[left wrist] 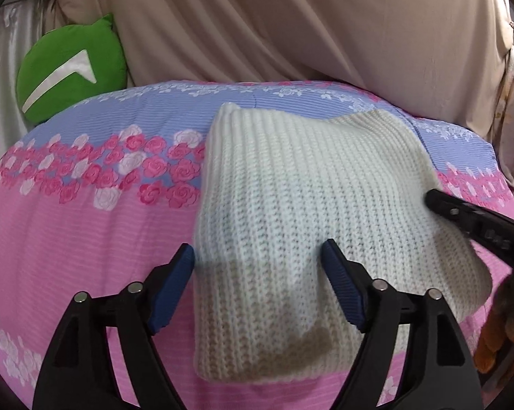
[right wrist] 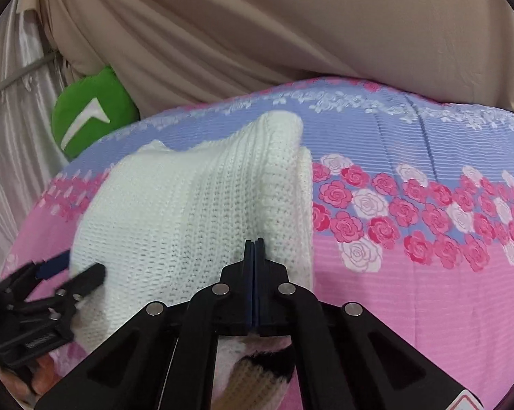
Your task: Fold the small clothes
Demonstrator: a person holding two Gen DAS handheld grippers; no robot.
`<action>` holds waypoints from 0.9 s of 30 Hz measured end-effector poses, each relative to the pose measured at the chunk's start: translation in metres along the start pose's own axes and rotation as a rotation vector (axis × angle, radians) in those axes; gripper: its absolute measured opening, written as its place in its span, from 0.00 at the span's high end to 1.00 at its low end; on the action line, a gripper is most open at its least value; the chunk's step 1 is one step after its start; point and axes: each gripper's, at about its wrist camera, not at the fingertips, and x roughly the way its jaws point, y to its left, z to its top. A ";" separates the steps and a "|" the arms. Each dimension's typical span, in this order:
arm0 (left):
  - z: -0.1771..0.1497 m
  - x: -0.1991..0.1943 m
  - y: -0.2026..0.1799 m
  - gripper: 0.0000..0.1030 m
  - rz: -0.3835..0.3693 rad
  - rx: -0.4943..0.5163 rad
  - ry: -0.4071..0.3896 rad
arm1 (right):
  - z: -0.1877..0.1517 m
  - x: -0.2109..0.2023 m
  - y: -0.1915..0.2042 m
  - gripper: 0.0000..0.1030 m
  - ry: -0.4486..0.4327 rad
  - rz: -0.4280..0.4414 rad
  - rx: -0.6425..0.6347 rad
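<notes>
Left gripper [left wrist: 258, 253] nearest the lens, jaws spread wide, blue pads [left wrist: 175, 283] either side of the near left corner of the white knit garment [left wrist: 291, 184], not pressing it. The garment lies flat-ish on the floral bedsheet [left wrist: 69, 225], centre to 3 o'clock in the left wrist view, with a beige band at its 6 o'clock end.

Right gripper [right wrist: 254, 242] has its jaws pressed together. Knit sits right at and under the tips, but whether any yarn is caught between the pads I cannot tell.

Risks, as a judgement:
- The right gripper may have closed on nothing or on one layer only, so a lift would peel the top layer and undo the rolled edge at 1 o'clock.
- Loose chunky knit could snag on a pad.
- The soft sheet could bunch up with the garment if the left jaws close low.

Green cushion [left wrist: 72, 68] at 10 o'clock is well apart.
</notes>
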 end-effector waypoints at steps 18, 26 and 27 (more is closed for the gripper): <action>-0.062 -0.036 -0.016 0.08 0.145 -0.064 -0.038 | -0.100 -0.059 0.019 0.19 -0.028 -0.170 -0.013; -0.067 -0.043 -0.032 0.08 0.232 0.003 -0.051 | -0.106 -0.066 0.018 0.17 -0.044 -0.185 0.002; -0.068 -0.043 -0.033 0.08 0.240 0.005 -0.052 | -0.106 -0.066 0.018 0.17 -0.044 -0.184 -0.001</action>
